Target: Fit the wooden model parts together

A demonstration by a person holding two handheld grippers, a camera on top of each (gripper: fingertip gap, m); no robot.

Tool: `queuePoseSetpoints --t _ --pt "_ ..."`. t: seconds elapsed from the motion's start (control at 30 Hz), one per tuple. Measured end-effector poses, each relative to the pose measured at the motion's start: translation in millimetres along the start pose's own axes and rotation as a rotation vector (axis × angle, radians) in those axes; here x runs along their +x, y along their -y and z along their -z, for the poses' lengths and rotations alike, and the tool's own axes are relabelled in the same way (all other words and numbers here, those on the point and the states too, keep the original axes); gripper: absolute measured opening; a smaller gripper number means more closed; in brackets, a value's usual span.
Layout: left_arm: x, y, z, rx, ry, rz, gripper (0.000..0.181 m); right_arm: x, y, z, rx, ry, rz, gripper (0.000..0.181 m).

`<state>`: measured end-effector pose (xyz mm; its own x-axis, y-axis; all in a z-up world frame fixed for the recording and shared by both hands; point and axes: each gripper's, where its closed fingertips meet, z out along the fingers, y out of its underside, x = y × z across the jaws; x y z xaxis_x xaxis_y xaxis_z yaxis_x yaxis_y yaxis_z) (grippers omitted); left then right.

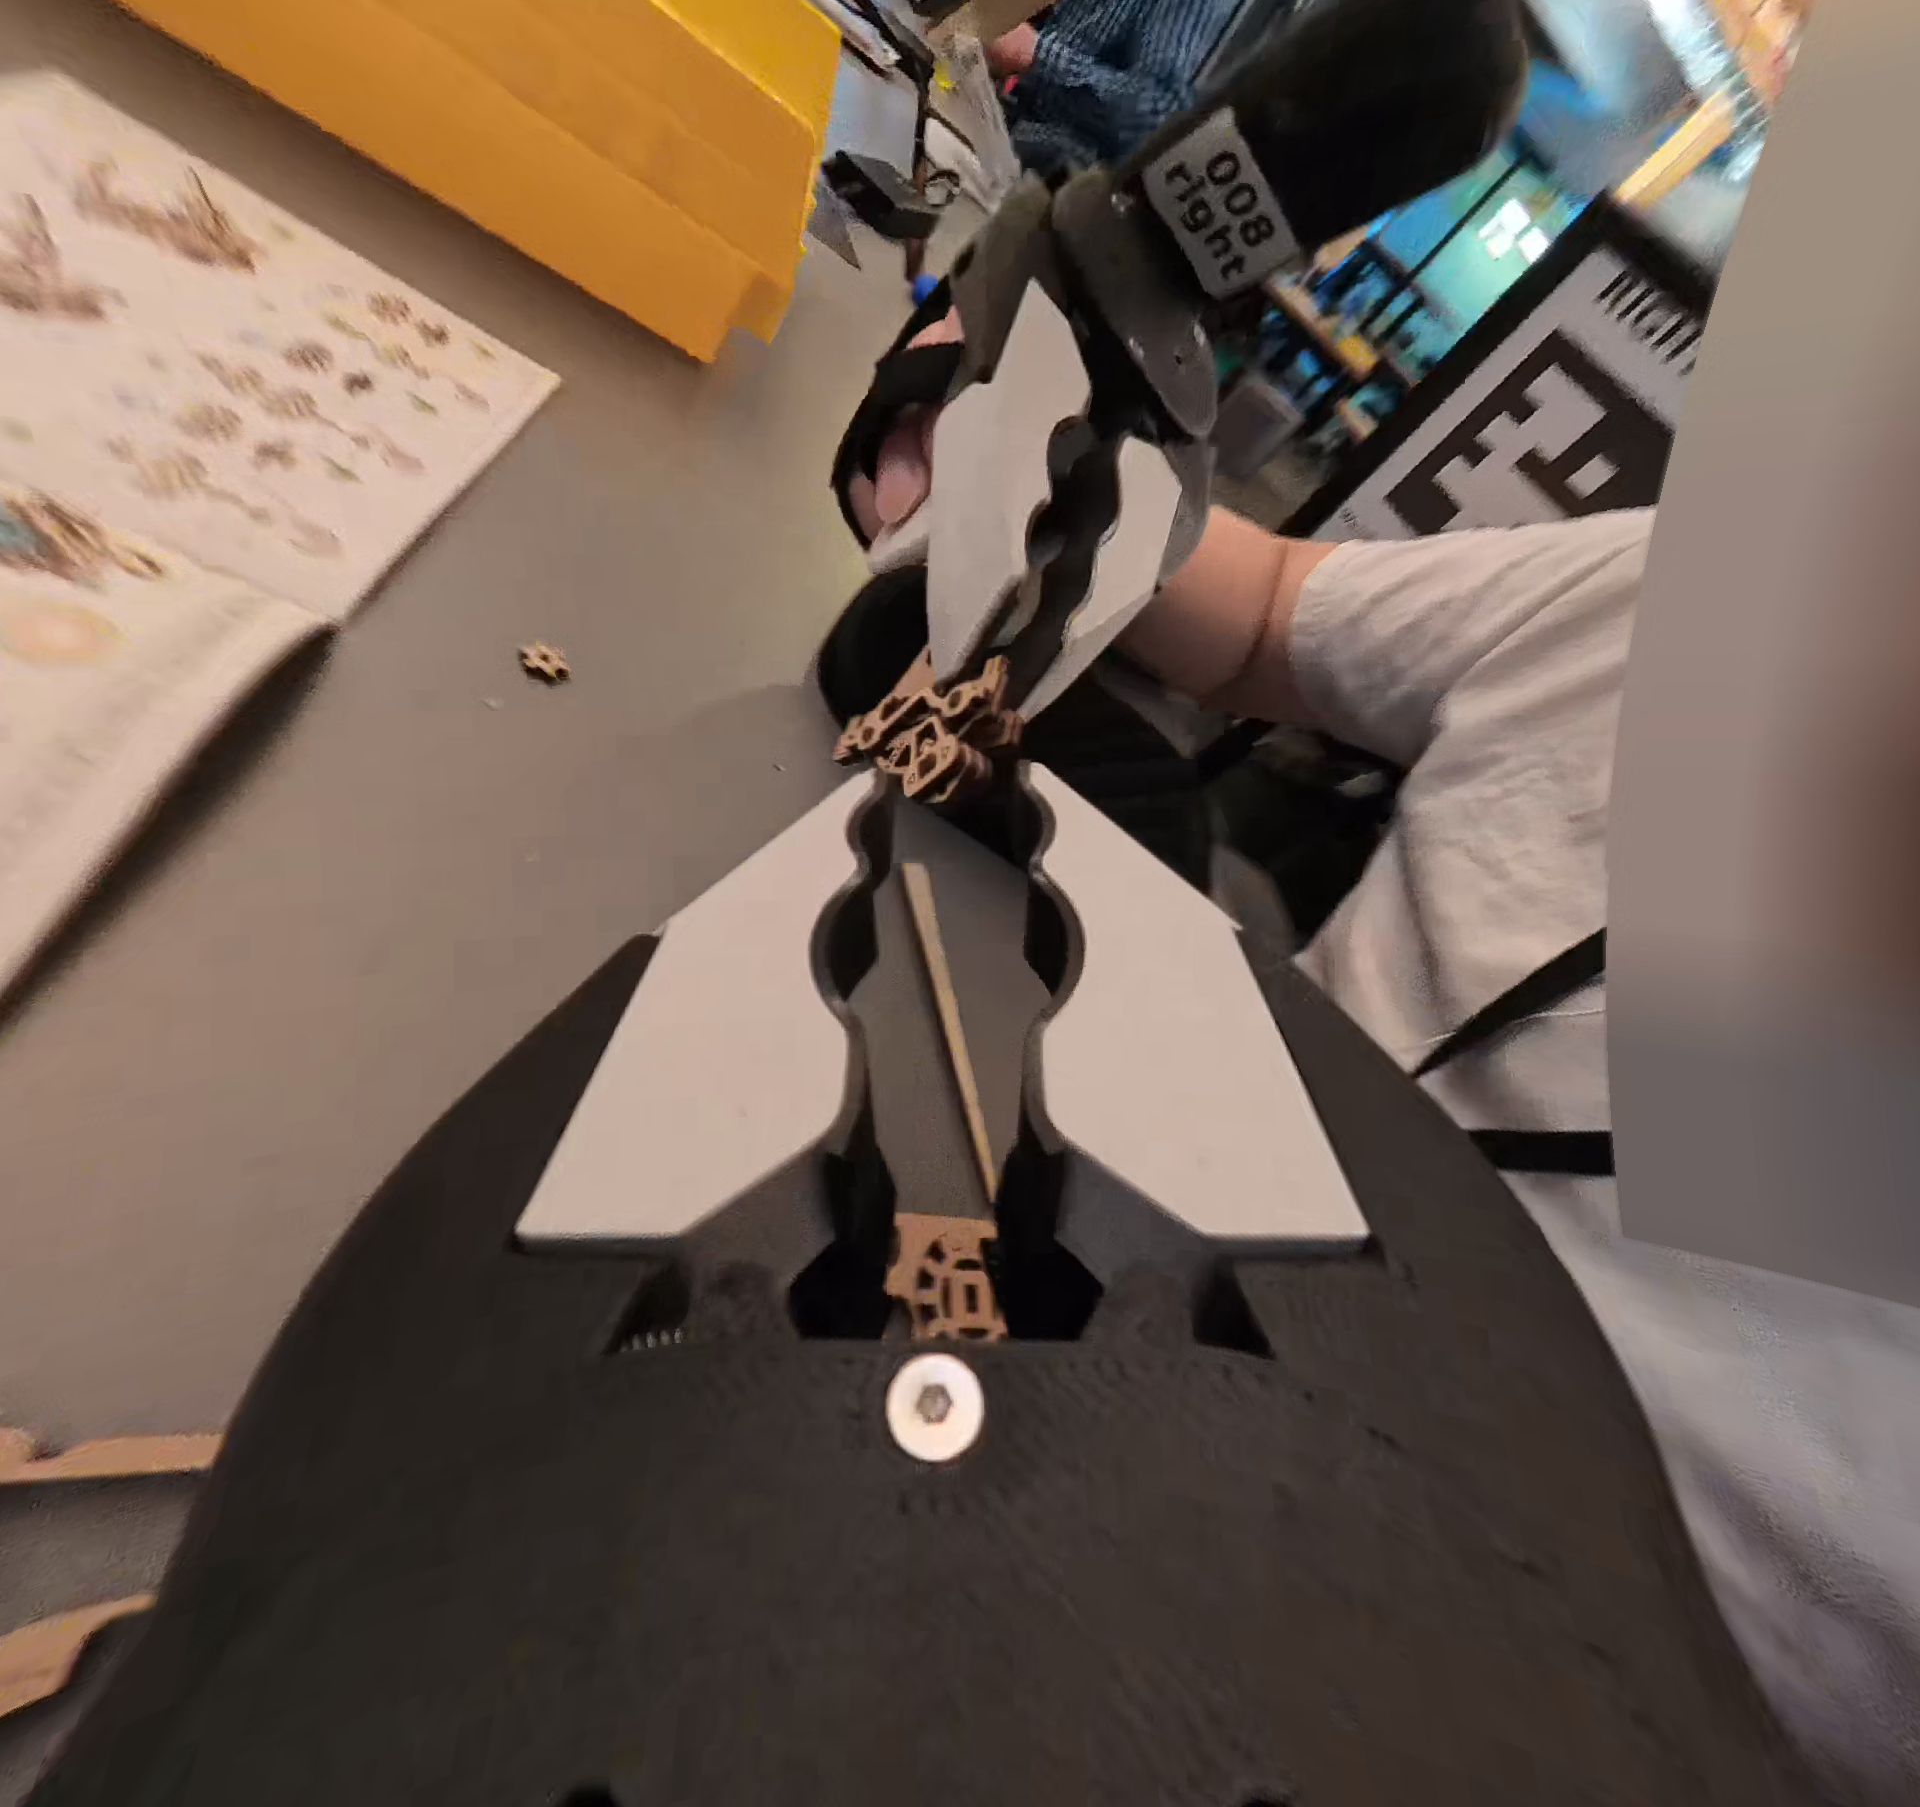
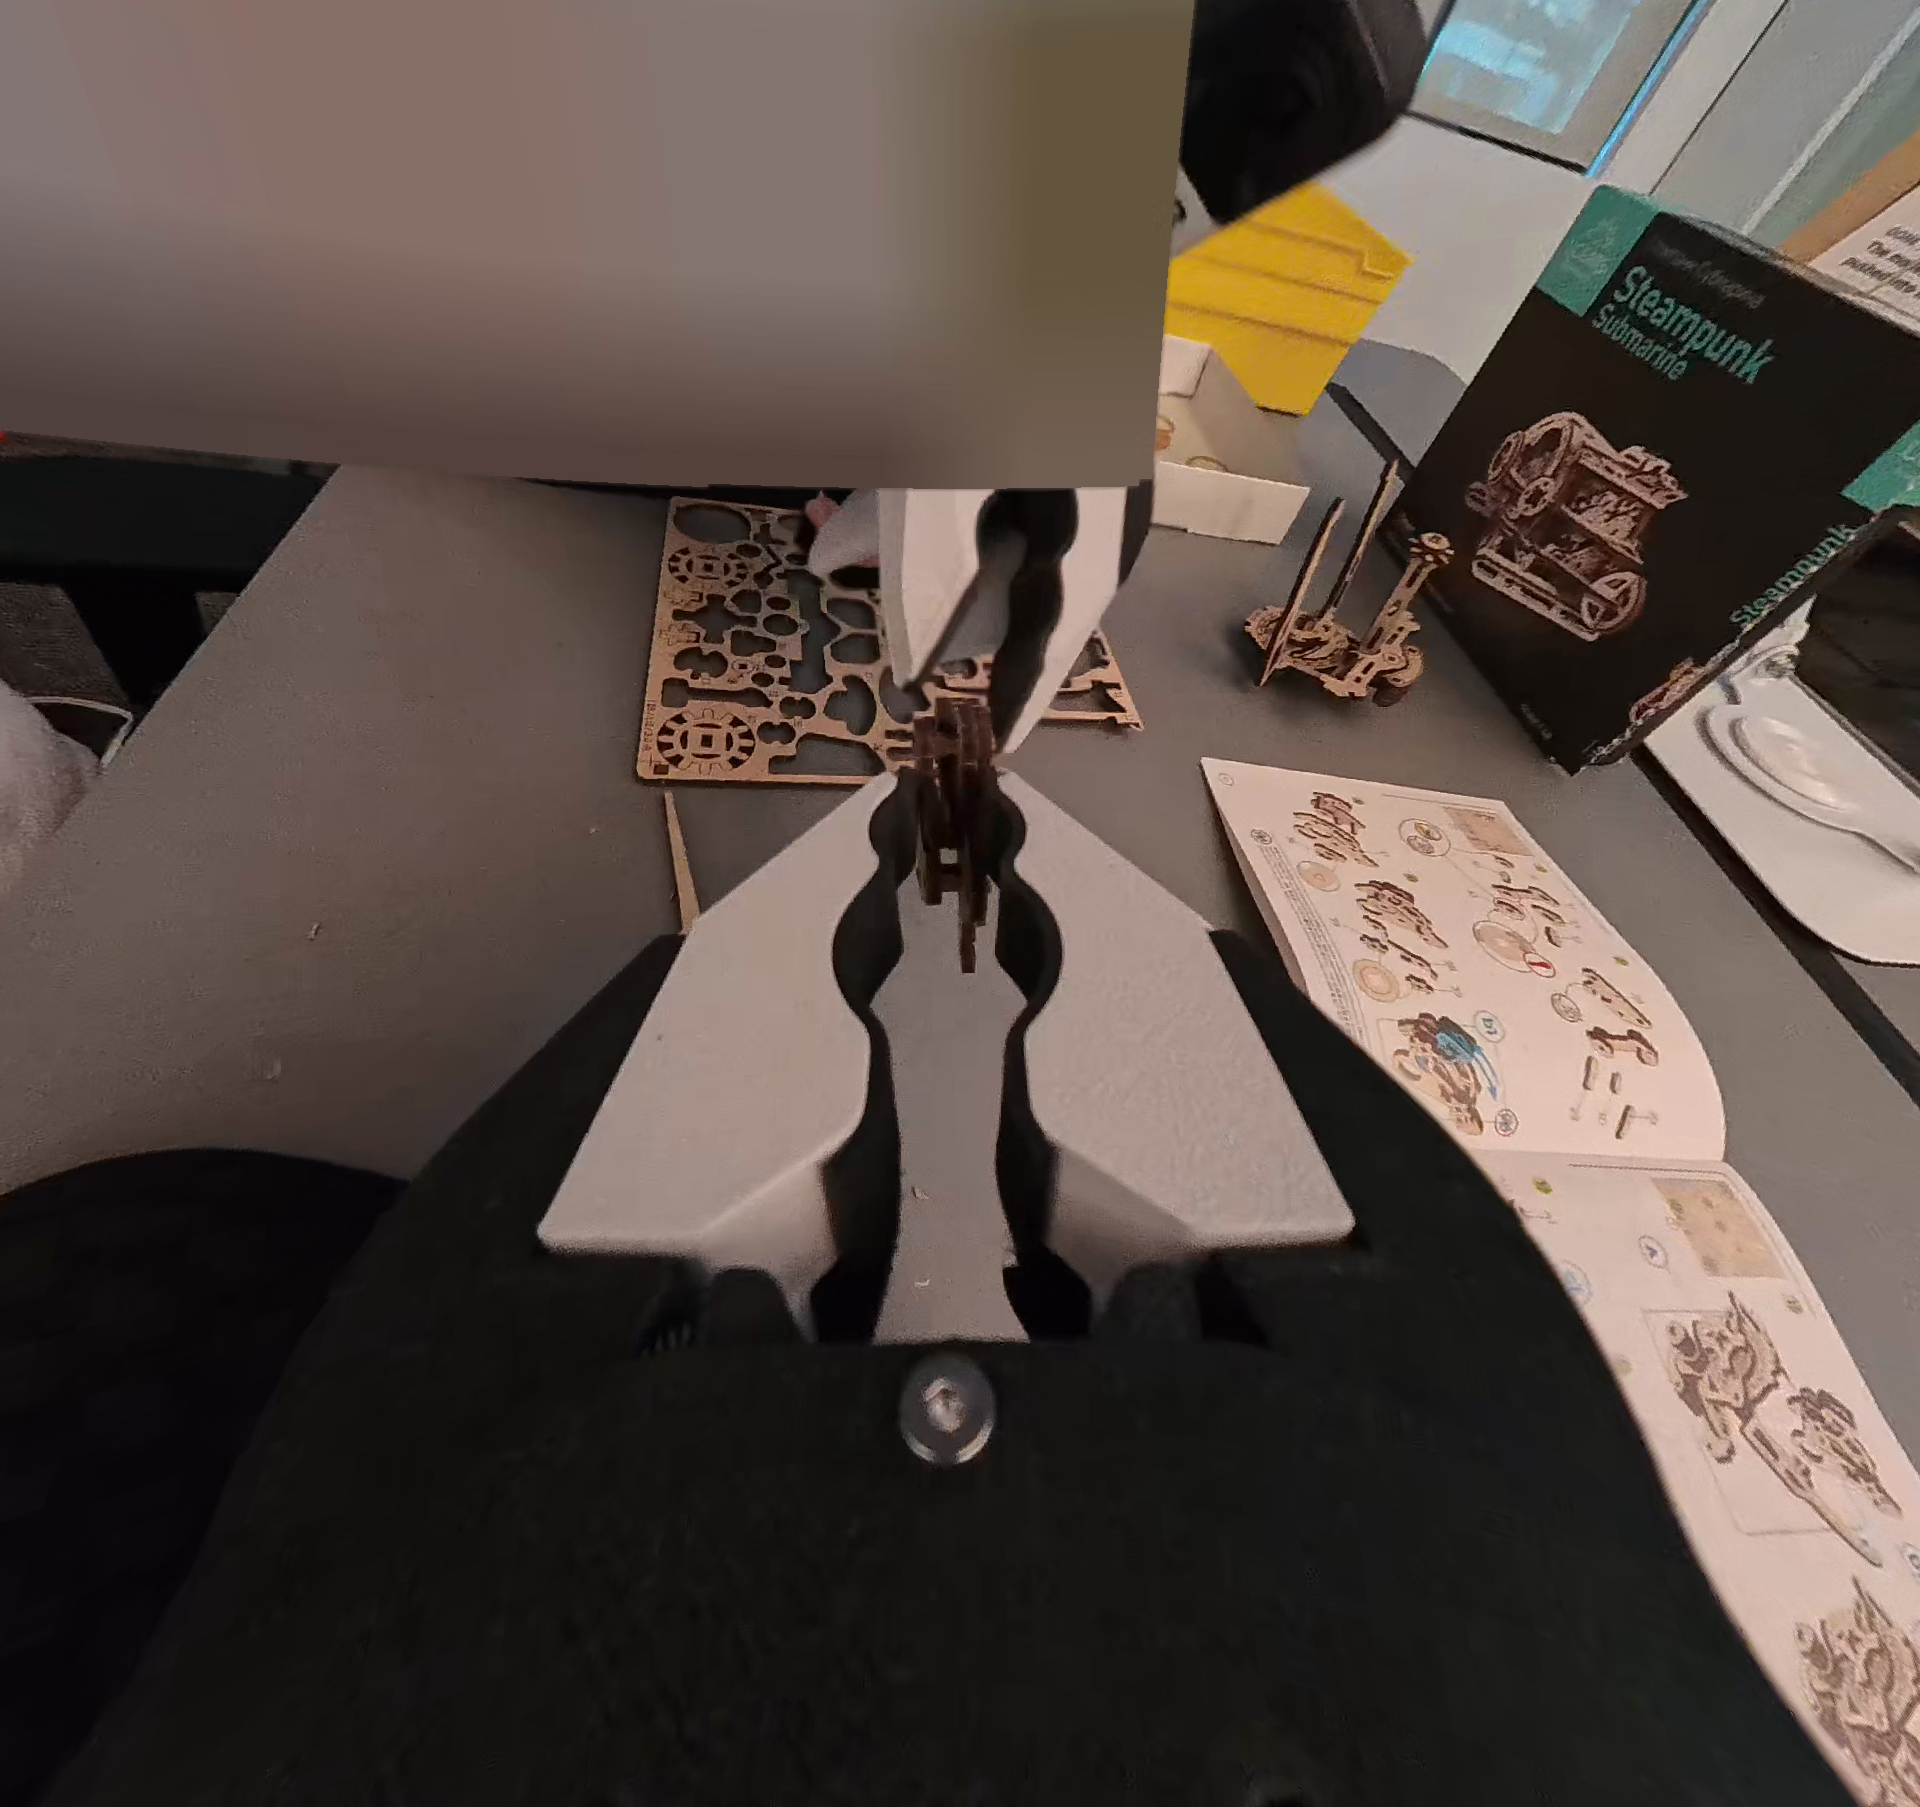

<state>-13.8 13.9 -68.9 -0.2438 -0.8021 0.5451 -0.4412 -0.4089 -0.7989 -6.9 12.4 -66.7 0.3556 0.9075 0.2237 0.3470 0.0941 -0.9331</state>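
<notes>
1. Grey tabletop (image 2: 416, 718) fills the scene, with a workshop behind; from left to right in the right wrist view lie a punched-out wooden sheet (image 2: 727, 656), a half-built model (image 2: 1340, 645), an open instruction booklet (image 2: 1455, 968) and a dark box (image 2: 1662, 479).
2. Both grippers meet in the air over the table at a small cluster of wooden parts (image 1: 925, 729).
3. Left gripper (image 1: 948, 791): its fingers stand narrowly apart and their tips close on the near side of the cluster; a thin wooden stick (image 1: 948, 1019) shows in the gap between them, probably lying on the table below.
4. Right gripper (image 2: 951, 801): its fingers are nearly together, pinching the dark wooden piece (image 2: 951, 843) edge-on.
5. To fit them well, I would line the tab up with its slot, keep both grips firm, and push straight in without twisting, since the thin fretwork looks easy to snap.
6. Whether the parts are already seated I cannot tell; the joint is blurred.
</notes>
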Motion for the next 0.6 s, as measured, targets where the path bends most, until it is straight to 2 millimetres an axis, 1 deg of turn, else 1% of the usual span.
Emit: queuePoseSetpoints --t 0.1,0.13,0.2,0.23,0.3,0.37,0.43,0.5,0.6 --pt "-4 2 3 -0.02 0.108 -0.198 0.028 1 1 2 0.018 0.001 -0.007 0.01" --pt "-1 3 3 -0.023 0.123 -0.264 0.034 1 0 2 0.018 -0.003 -0.005 0.01" --pt "7 2 0 -0.047 0.144 -0.395 0.037 2 1 3 0.023 -0.016 0.009 0.01" --pt "8 1 -2 -0.058 0.176 -0.467 0.036 2 2 3 0.025 -0.014 0.014 0.01" --pt "10 0 -7 -0.07 0.246 -0.61 0.028 -1 3 3 0.034 -0.014 0.043 0.01" --pt "7 -3 -10 -0.099 0.317 -0.725 0.025 -6 7 2 0.051 -0.008 0.091 0.01" --pt "9 -7 -14 -0.125 0.336 -0.792 0.019 -11 8 1 0.051 -0.005 0.131 0.01" --pt "9 -7 -15 -0.123 0.346 -0.818 0.015 -13 7 -1 0.035 -0.012 0.175 0.01" --pt "9 -11 -15 -0.15 0.349 -0.868 0.015 -17 5 -2 0.024 -0.011 0.228 0.009"
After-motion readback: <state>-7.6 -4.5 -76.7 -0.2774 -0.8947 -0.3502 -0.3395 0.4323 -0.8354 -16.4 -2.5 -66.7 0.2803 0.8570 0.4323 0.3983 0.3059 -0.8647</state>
